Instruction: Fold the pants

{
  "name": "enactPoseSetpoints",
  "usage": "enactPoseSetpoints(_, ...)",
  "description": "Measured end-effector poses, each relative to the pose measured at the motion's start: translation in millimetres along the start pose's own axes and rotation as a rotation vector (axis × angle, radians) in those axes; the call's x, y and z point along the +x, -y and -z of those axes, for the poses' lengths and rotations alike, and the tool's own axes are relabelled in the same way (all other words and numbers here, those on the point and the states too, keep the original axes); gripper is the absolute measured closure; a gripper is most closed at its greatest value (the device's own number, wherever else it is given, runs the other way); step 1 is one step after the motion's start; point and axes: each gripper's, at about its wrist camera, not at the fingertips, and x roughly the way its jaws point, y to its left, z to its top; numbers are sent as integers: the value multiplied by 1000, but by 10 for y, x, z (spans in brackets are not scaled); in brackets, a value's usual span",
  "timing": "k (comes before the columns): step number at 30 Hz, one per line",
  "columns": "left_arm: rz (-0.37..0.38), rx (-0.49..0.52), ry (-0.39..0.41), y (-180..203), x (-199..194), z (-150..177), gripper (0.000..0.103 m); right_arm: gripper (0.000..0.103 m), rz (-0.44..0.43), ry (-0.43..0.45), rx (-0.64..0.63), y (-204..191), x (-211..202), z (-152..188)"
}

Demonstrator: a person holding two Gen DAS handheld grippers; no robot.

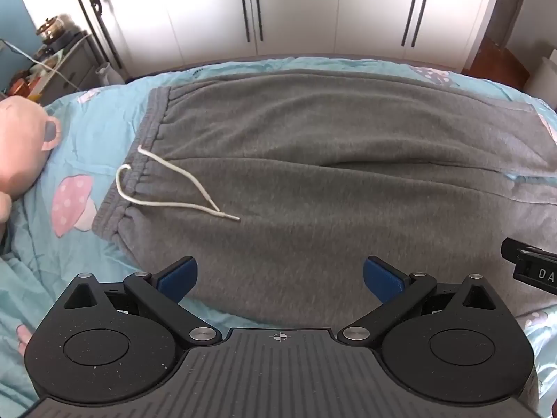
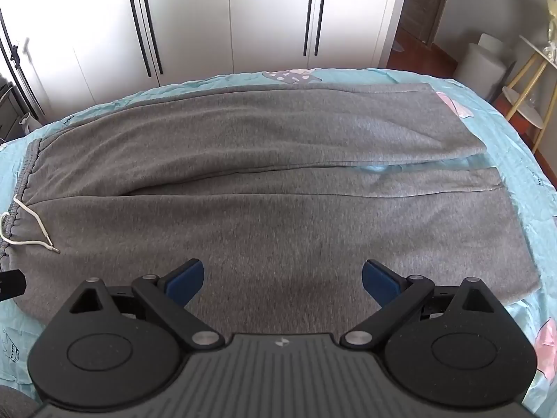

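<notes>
Left wrist view, nearest first: the left gripper (image 1: 280, 277) has its two blue-padded fingers (image 1: 177, 278) spread wide apart, with nothing between them. It hangs over the near edge of the grey fleece sweatpants (image 1: 313, 174), close to the waist end. At the right edge of this view a black part of the right gripper (image 1: 529, 268) shows.

Right wrist view: the right gripper (image 2: 282, 278) is likewise spread wide and holds nothing. It hangs over the near leg of the sweatpants (image 2: 261, 191), roughly mid-length. A black part of the left gripper (image 2: 12, 284) shows at the left edge.

The sweatpants lie flat and unfolded on the bed, across both views, on a light blue quilt printed with pink mushrooms (image 1: 87, 146). The elastic waistband (image 1: 139, 167) is at the left; the leg openings are at the right. The two legs lie side by side, the near leg (image 2: 383, 223) and the far leg (image 2: 313, 122), with a narrow strip of quilt showing between them toward the hems. A white drawstring (image 1: 167, 188) loops out of the waistband and trails over the near front of the fabric.

Left of the waistband, a pink plush toy (image 1: 21, 142) rests on the quilt.

Beyond the bed stands a row of white wardrobe doors with dark vertical handles (image 1: 296, 10). At far left is a cluttered grey drawer unit (image 1: 66, 66); at far right, a small white stand with yellow legs (image 2: 529, 80).
</notes>
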Motion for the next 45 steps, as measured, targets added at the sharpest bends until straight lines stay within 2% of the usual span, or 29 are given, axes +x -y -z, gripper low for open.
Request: enactPoseSetpoints(45, 10, -7, -23, 26, 30, -18, 0, 5, 1, -12, 16, 51, 34, -15)
